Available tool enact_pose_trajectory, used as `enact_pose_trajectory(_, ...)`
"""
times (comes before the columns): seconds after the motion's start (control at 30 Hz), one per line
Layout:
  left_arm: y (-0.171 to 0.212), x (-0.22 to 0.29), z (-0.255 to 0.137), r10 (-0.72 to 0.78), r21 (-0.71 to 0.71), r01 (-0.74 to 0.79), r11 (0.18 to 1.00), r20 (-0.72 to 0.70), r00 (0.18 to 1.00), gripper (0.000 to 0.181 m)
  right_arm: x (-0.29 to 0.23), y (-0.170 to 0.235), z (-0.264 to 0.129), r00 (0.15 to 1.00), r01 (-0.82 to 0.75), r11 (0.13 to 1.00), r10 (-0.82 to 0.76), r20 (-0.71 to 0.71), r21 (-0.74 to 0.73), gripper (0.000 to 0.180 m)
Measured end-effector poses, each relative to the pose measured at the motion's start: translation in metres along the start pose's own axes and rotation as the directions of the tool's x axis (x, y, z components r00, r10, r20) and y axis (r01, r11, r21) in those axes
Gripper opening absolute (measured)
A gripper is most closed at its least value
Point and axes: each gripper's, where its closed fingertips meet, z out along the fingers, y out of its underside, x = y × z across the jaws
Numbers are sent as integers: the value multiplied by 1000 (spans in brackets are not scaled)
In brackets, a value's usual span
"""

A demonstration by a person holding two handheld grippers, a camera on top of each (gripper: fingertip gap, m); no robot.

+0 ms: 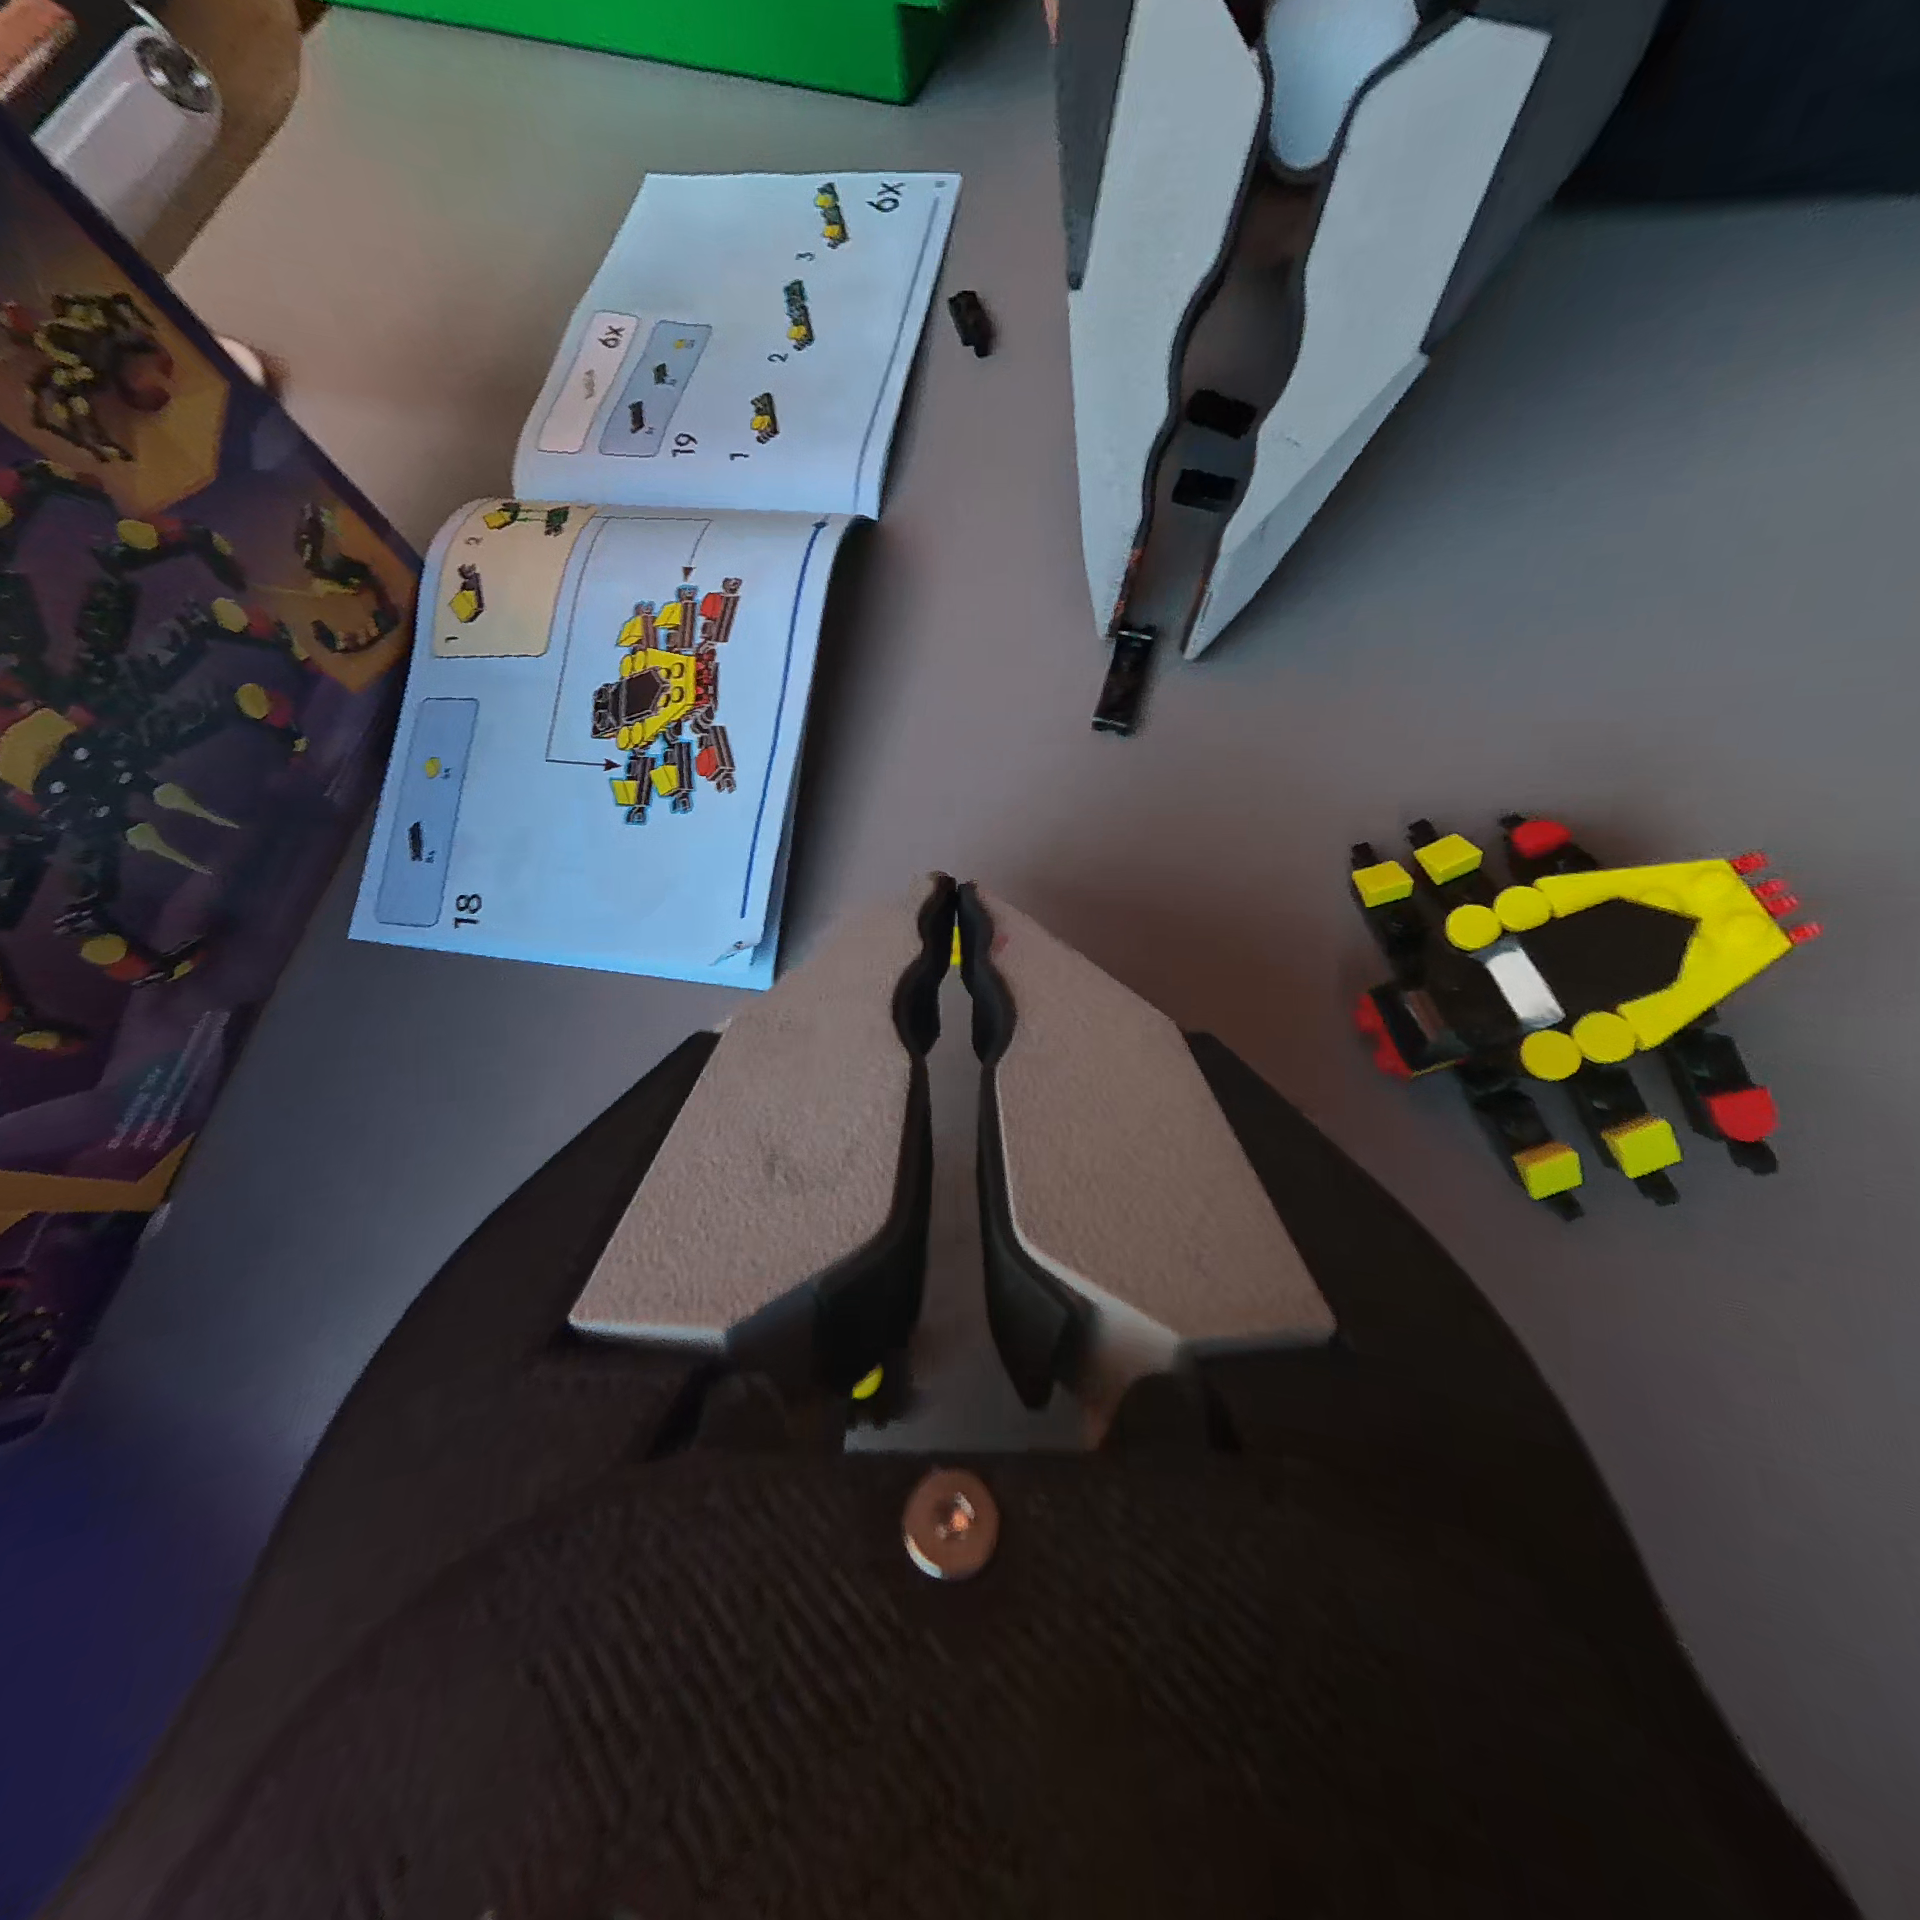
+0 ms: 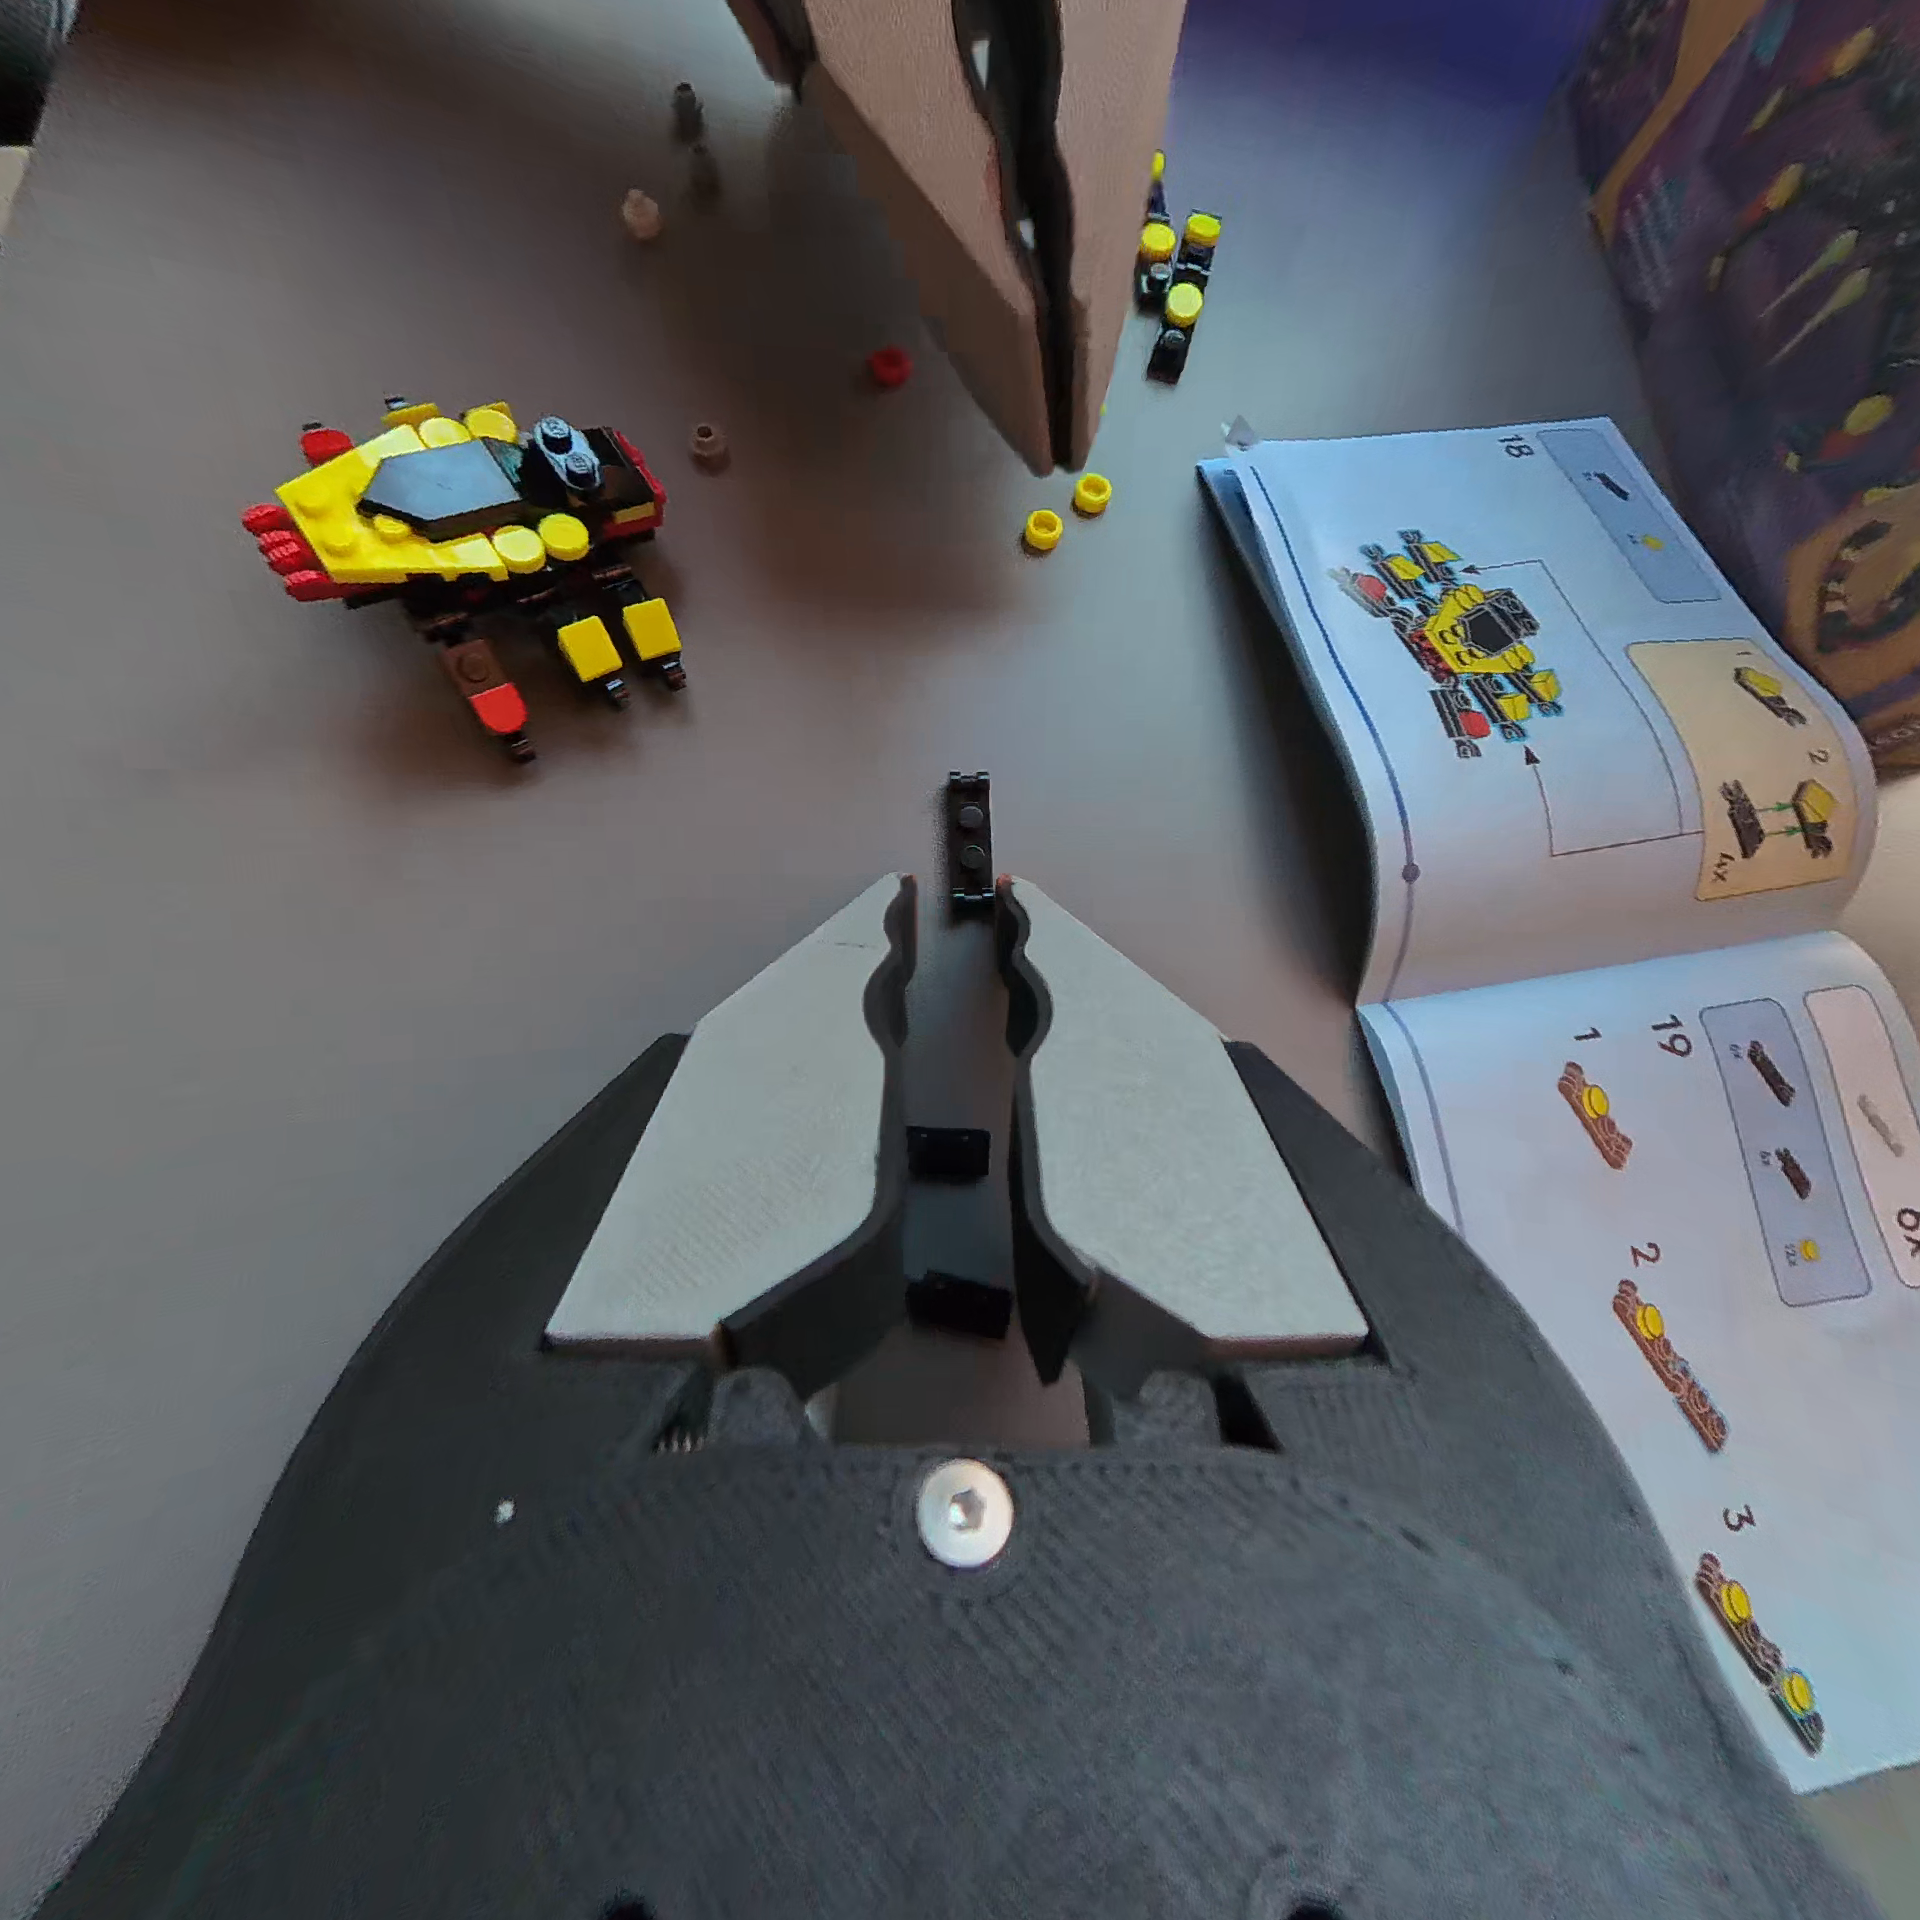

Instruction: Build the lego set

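The yellow, black and red lego model point(image 1: 1558, 997) stands on the grey table; it also shows in the right wrist view point(image 2: 468, 520). My left gripper point(image 1: 954, 894) is shut, and a sliver of yellow shows in its slit. Its tips point(image 2: 1060, 462) are low, right beside two loose yellow round studs point(image 2: 1091, 494). My right gripper point(image 2: 954, 883) is slightly open. A small black plate point(image 2: 968, 842) lies between its tips, against the right finger and sticking out ahead. In the left wrist view that gripper point(image 1: 1153, 639) shows the same plate point(image 1: 1124, 675).
The open instruction booklet point(image 1: 623, 727) point(image 2: 1558, 727) lies beside the purple set box point(image 1: 156, 727). A green box point(image 1: 675, 42) sits at the back. Small black-and-yellow assemblies point(image 2: 1174, 270), a red stud point(image 2: 888, 366), brown pieces point(image 2: 710, 445) and a black piece point(image 1: 971, 322) are scattered around.
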Motion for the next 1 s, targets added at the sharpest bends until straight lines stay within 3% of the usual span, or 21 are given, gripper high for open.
enact_pose_trajectory(0.03, 2, 3, 2, 12, -12, -12, 1000, -6, 1000, 0, 0, -2, -1, 1000, -10, 1000, 10, 6, 13, 15)
enact_pose_trajectory(0.3, 9, 0, 6, 39, -53, -38, 998, 23, 999, 0, 14, -16, -16, 997, -74, 989, 78, -22, 127, 17)
enact_pose_trajectory(1.0, 15, -3, 11, 104, -106, -97, 990, 57, 993, 3, 22, -16, -19, 993, -98, 984, 106, -49, 149, 15)
